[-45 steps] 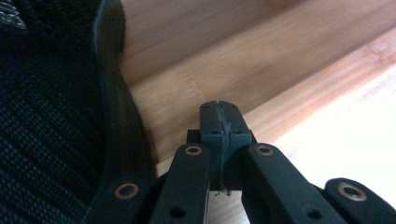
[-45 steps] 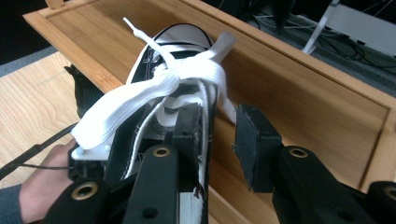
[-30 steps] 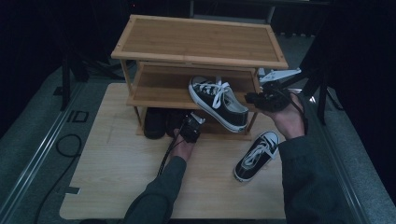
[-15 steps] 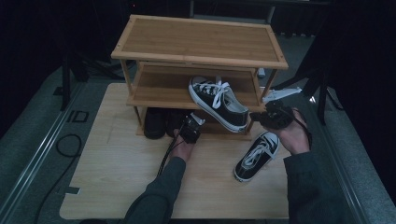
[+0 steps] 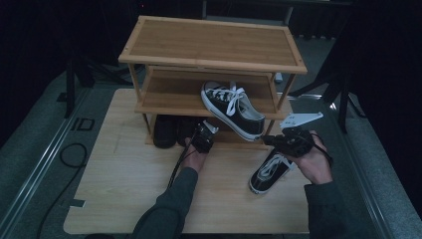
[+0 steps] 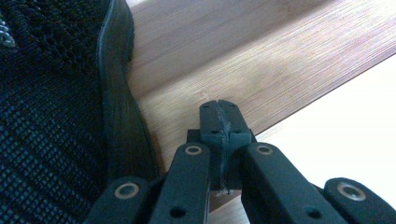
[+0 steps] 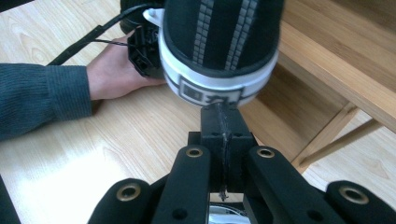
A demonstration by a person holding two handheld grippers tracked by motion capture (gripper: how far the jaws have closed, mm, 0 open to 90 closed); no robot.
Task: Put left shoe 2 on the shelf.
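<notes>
1. Wooden shoe rack (image 5: 214,45), three tiers, standing at the far side of a light wooden table (image 5: 124,184).
2. Black-and-white sneaker (image 5: 232,108) lying on the middle shelf (image 5: 169,94), toe toward the left, heel overhanging the shelf's front edge at the right.
3. Second sneaker (image 5: 268,171) of the same pattern lying on the table in front of the rack's right leg, sole side partly up, toe toward the near edge.
4. Dark shoes (image 5: 164,132) tucked on the bottom tier at the left, under the middle shelf.
5. Left gripper (image 5: 203,137) resting low at the front of the bottom tier, just beside the dark shoes. Jaws fully closed, pads pressed flat together with nothing between them, as seen in the left gripper view (image 6: 219,122). Black mesh shoe (image 6: 51,116) filling the left of that view, close alongside the jaws, not gripped.
6. Right gripper (image 5: 272,141) held above the table just right of the rack's front leg, near the heel of the shelved sneaker and directly above the second sneaker. Jaws closed tight, empty, per the right gripper view (image 7: 220,123).
7. In the right gripper view, white heel band of the shelved sneaker (image 7: 219,56) just ahead of the closed tips; contact not determinable.
8. Left hand (image 7: 121,70) visible beyond, lying on the table.
</notes>
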